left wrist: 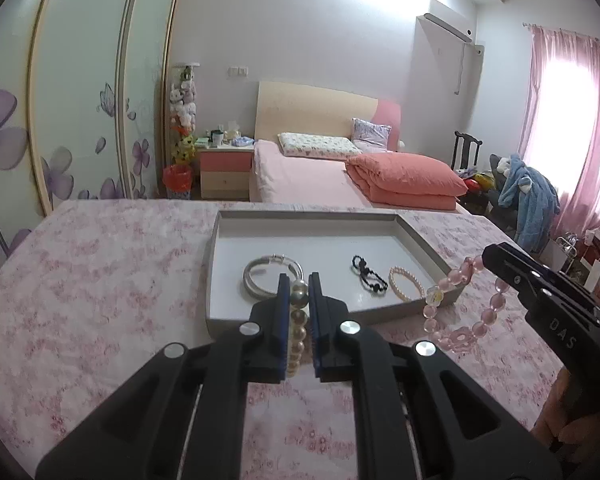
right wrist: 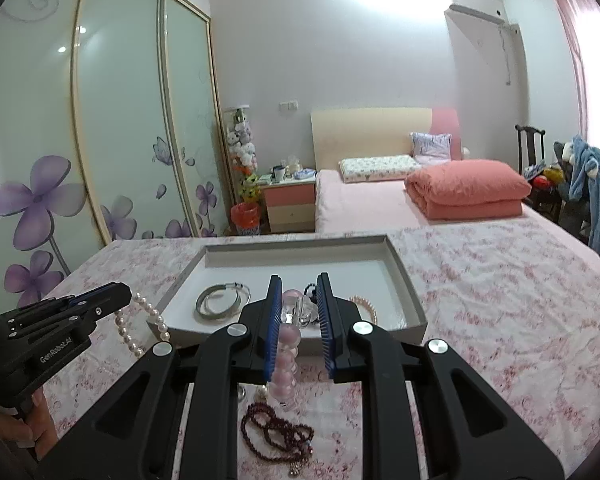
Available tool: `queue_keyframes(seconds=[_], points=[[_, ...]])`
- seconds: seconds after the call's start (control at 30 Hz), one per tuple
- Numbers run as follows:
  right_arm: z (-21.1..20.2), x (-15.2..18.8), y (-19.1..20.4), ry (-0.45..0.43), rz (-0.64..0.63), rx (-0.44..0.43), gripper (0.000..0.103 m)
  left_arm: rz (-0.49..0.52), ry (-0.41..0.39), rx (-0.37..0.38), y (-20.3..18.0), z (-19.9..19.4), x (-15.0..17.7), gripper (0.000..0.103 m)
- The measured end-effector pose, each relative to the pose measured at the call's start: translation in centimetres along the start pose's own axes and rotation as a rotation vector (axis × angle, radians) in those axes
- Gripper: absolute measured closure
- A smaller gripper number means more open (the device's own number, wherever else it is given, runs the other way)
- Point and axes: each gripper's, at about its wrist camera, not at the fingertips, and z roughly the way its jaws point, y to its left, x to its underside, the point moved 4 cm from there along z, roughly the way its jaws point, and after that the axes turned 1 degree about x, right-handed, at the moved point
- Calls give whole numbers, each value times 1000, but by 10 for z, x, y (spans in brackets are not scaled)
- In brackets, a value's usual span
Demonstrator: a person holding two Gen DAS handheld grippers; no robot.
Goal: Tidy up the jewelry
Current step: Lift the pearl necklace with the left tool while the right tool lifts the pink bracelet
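Nearest the lens in the right wrist view, at the bottom centre of the frame, a dark red bead necklace (right wrist: 278, 438) lies coiled on the pink floral bedspread (right wrist: 500, 320), not yet picked up. Just above it the right gripper (right wrist: 299, 312) is closed on a pink bead bracelet (right wrist: 286, 360), whose loop hangs down between the blue pads. In the left wrist view that same bracelet dangles at the right edge of the frame, just off the near right corner of the tray.

The left gripper (left wrist: 299, 292) sits at lower centre of its own frame, jaws clamped on a white pearl bracelet (left wrist: 298, 320); the strand runs up between the pads. In the right wrist view the pearls droop from it at lower left.

Beyond both grippers, mid-frame, stands the shallow grey tray (left wrist: 420, 236). Already inside it are a silver bangle (left wrist: 260, 276), a black beaded bracelet (left wrist: 366, 276) and a small pearl bracelet (left wrist: 406, 282).

I judge the step in hand to be carrying two bracelets to the tray at once. Next, each gripper needs to pass over the near rim, come down over a bare patch of the floor, clear of the pieces lying there, and let go. The red necklace would remain after that.

Writing: the right gripper's body reads "DAS" at the right of the left view; the left gripper's reads what looks like "GenRobot.AI" at lower left of the right view, though the fisheye blurs it.
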Motion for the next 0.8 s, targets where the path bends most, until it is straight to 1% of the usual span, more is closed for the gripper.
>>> queue_keyframes(seconds=[0.3,0.43,0.5,0.63,0.7,0.73,0.8], points=[[2,-23,2,-64,-11,19,84,9,-33,-14,-4,11,-23,93],[10,-32,2,-81,-11,30,85,9,-52,-17,-4,18,-35,93],[16,-34,2,-80,-11,30,102,10,-55,-17,-5,22,-38,93],[33,-42,3,-91,-11,38,102,11,-58,-7,-8,37,-46,93],[46,-46,4,-82,-11,37,102,15,-44,-17,-8,52,-47,93],[51,-46,-2,-56,17,26,102,-7,-19,-6,-5,58,-46,93],[49,-39,-11,3,43,-33,102,-39,5,20,1,60,-41,93]])
